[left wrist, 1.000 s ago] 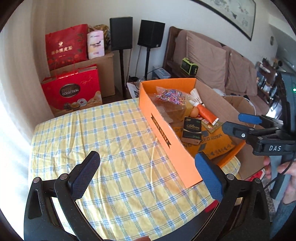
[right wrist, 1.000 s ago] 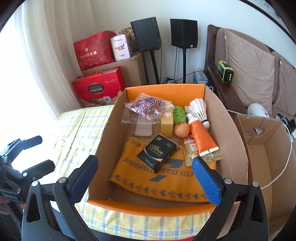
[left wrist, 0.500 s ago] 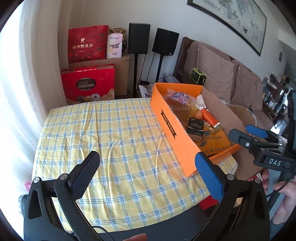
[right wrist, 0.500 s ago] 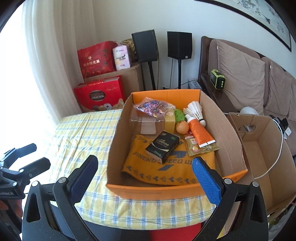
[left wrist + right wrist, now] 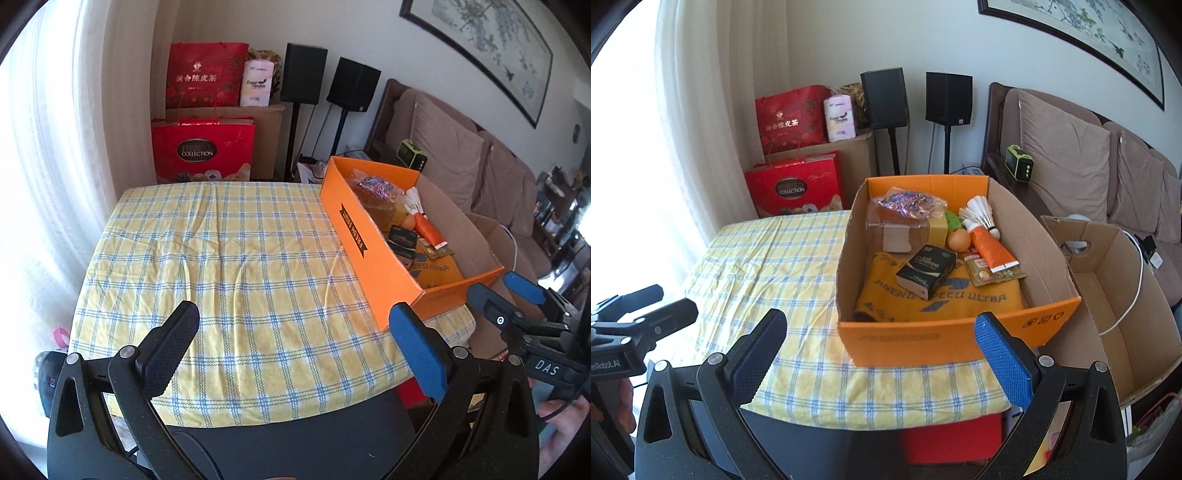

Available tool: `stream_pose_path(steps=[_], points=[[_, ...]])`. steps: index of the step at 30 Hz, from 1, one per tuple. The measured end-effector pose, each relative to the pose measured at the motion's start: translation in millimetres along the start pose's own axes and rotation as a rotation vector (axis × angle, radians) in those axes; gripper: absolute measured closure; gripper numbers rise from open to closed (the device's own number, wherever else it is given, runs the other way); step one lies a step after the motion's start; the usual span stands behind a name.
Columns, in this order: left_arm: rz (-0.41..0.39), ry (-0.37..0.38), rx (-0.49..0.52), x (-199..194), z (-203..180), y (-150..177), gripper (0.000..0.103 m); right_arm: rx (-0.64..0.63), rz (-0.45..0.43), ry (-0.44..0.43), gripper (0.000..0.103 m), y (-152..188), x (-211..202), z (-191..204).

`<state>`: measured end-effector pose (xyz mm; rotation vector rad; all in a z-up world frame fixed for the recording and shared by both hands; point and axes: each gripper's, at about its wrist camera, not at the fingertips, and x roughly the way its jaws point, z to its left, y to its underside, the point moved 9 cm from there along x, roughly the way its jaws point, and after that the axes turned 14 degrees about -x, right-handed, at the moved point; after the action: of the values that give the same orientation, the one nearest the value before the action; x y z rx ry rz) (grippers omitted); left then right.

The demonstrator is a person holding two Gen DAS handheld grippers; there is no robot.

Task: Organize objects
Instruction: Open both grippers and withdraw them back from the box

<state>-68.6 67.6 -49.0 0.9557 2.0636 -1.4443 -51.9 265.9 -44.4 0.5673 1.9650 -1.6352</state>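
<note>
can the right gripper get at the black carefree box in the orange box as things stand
Probably yes. The right gripper is open and empty, facing the orange box, whose top is open. The black box lies on top of the yellow towel with nothing over it; only the near wall needs clearing.

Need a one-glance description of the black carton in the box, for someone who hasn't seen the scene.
On the yellow-and-blue checked tablecloth stands an open orange cardboard box. Near its middle, on the folded orange towel with dark lettering, lies the small black rectangular carton with green print. It is the only black item inside, left of the orange tube.
</note>
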Motion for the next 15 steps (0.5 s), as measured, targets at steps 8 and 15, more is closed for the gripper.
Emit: stream_pose_path(steps=[8,15], points=[[-0.025,-0.050,0.011,-13,10,14,0.000,0.002,0.003,0.026,0.000,17,-10,8],[-0.028,-0.095,0.012,-13,19,27,0.000,-0.002,0.012,0.039,0.000,28,-15,9]])
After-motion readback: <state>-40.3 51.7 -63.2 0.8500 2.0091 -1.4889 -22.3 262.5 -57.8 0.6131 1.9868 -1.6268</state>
